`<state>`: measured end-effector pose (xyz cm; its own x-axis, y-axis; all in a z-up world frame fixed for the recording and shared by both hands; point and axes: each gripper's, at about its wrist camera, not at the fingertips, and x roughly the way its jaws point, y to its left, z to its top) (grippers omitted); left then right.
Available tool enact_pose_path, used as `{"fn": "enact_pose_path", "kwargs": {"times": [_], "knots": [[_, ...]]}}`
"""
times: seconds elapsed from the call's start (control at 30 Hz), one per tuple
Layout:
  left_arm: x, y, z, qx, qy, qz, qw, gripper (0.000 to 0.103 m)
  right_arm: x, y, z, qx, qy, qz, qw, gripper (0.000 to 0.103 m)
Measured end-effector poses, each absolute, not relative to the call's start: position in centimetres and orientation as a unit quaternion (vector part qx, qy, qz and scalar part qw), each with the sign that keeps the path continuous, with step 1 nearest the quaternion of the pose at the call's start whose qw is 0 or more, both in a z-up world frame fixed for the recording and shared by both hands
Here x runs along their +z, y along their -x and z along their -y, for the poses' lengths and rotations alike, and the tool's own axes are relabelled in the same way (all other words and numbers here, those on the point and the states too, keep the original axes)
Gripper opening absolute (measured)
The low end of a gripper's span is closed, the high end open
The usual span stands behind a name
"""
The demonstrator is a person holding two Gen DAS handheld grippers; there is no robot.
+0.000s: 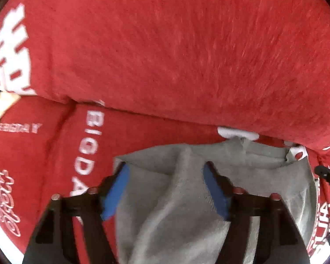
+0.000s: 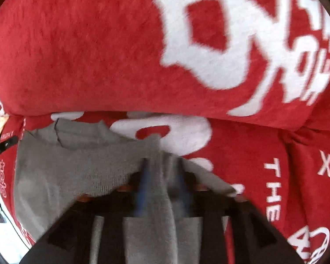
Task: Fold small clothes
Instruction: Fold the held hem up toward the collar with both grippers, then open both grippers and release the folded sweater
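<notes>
Left wrist view: the left gripper (image 1: 166,176) stands spread at lower centre, pads astride a raised ridge of the grey garment (image 1: 242,176) without pressing it. Right wrist view: the garment lies lower left on the red blanket (image 2: 77,55); the right gripper (image 2: 162,176), blurred, straddles a grey fold, grip undetermined. Judgement: folding is early, cloth still rumpled.

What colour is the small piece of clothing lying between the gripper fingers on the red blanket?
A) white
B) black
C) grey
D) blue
C: the small garment between the left gripper fingers is grey, spread on the red blanket with white lettering.
</notes>
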<state>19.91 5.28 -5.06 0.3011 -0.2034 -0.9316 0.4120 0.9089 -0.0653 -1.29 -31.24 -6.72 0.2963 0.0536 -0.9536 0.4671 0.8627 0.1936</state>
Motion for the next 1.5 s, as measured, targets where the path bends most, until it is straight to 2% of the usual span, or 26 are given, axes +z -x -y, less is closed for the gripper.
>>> {"fn": "enact_pose_path", "kwargs": {"times": [0.13,0.3,0.6,0.77,0.93,1.3,1.5], "knots": [[-3.9,-18.0,-7.1,-0.192,-0.081,-0.583,0.786,0.072,-4.6,3.6,32.1,-0.121,-0.266,-0.559,0.775,0.053],[-5.3,-14.4,-8.7,-0.182,-0.089,-0.614,0.763,0.072,-3.2,7.3,30.9,-0.103,-0.283,-0.564,0.769,0.053],[-7.5,-9.1,-8.9,-0.175,-0.117,-0.638,0.741,0.072,-4.6,11.3,27.6,-0.031,-0.349,-0.57,0.744,0.053],[-9.8,-7.5,-10.4,-0.166,-0.132,-0.663,0.718,0.072,-8.0,12.2,25.6,-0.032,-0.339,-0.62,0.707,0.052],[-9.6,-5.7,-10.9,-0.191,-0.171,-0.657,0.709,0.072,-8.3,13.3,25.8,-0.027,-0.346,-0.611,0.712,0.051],[-6.9,-5.8,-15.1,-0.194,-0.085,-0.657,0.723,0.072,-6.7,14.0,25.1,-0.059,-0.358,-0.602,0.711,0.053],[-8.3,-7.2,-16.0,-0.267,-0.068,-0.676,0.683,0.072,-4.3,13.9,20.6,0.007,-0.409,-0.573,0.71,0.053]]}}
